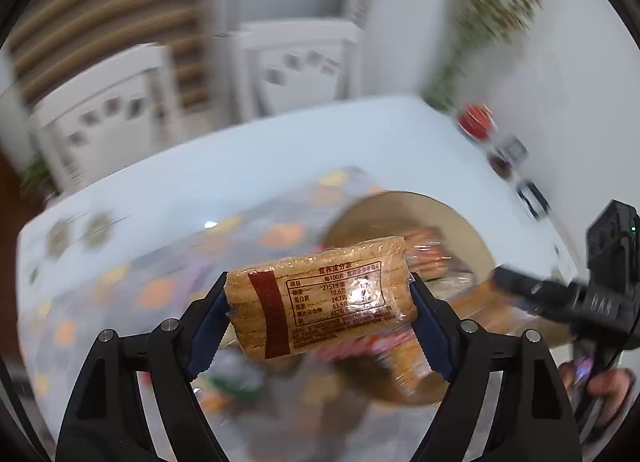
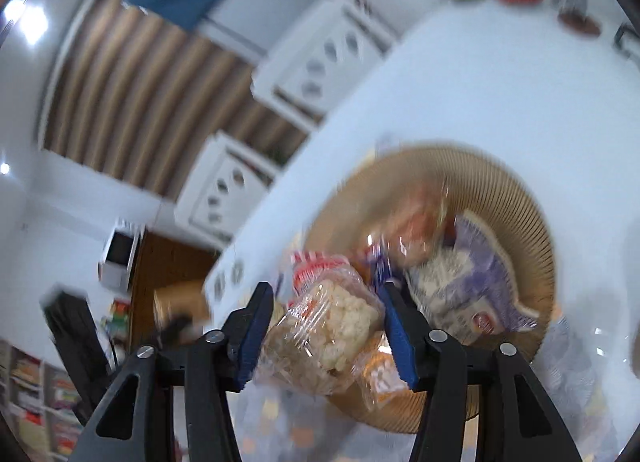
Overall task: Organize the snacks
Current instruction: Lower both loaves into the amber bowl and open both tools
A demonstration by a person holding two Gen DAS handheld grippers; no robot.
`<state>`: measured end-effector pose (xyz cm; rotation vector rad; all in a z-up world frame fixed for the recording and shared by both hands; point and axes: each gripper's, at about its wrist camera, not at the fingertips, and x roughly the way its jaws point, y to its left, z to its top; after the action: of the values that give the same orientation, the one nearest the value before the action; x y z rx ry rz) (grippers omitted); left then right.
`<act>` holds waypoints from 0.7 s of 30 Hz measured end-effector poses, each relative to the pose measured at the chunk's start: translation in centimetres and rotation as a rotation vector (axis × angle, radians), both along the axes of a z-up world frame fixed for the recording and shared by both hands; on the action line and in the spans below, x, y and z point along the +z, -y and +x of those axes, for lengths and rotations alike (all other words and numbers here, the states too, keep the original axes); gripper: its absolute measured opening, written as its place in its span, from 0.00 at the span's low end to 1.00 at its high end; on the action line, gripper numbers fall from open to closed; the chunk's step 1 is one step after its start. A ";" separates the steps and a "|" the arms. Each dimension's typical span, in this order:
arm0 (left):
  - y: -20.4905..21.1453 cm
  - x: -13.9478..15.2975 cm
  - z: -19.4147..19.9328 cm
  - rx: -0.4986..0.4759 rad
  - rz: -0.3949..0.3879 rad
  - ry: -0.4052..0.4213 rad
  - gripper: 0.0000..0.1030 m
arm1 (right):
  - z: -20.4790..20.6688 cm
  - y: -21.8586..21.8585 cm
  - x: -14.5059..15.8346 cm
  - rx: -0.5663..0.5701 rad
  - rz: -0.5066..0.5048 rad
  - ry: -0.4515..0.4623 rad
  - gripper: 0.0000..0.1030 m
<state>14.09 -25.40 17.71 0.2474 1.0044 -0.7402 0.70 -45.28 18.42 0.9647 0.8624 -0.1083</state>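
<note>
My left gripper (image 1: 318, 302) is shut on a clear-wrapped pack of tan wafer biscuits (image 1: 320, 298) with a brown stripe and a nutrition label, held above the table in front of a round tan basket (image 1: 400, 205). My right gripper (image 2: 326, 326) is shut on a clear bag of white puffed rice cake (image 2: 332, 322), held over the near rim of the same ribbed basket (image 2: 532, 221). The basket holds several snack packs, among them a purple and white bag (image 2: 476, 282) and a red and white pack (image 2: 316, 266). The right gripper also shows at the right edge of the left wrist view (image 1: 500, 282).
The basket stands on a white table (image 1: 280, 157) with a patterned clear mat (image 1: 160, 282). White chairs (image 1: 296, 61) stand at the far side. A red object (image 1: 476, 119) and small dark items (image 1: 508, 153) sit at the far right of the table. Both views are motion-blurred.
</note>
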 end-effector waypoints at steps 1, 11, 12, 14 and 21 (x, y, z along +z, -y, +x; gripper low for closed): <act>2.0 -0.4 0.1 -0.025 0.030 -0.015 0.79 | 0.0 0.2 0.0 -0.009 -0.018 -0.005 0.66; 5.2 -2.4 0.8 -0.017 0.053 -0.069 0.83 | -3.7 3.0 -0.3 -0.103 0.013 0.021 0.78; 4.9 -2.4 0.9 -0.009 0.054 -0.074 0.83 | -3.9 3.0 -0.4 -0.111 0.019 0.021 0.78; 3.7 -2.4 1.3 0.013 0.052 -0.081 0.83 | -4.0 2.9 -0.4 -0.125 0.025 0.023 0.78; -2.2 -1.5 3.6 0.123 0.055 -0.068 0.84 | -1.4 -0.3 0.7 -0.086 -0.030 0.025 0.78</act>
<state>17.70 -23.18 16.25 0.2076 1.0958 -0.6133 -0.73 -44.96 19.12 0.9728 0.7943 -0.1819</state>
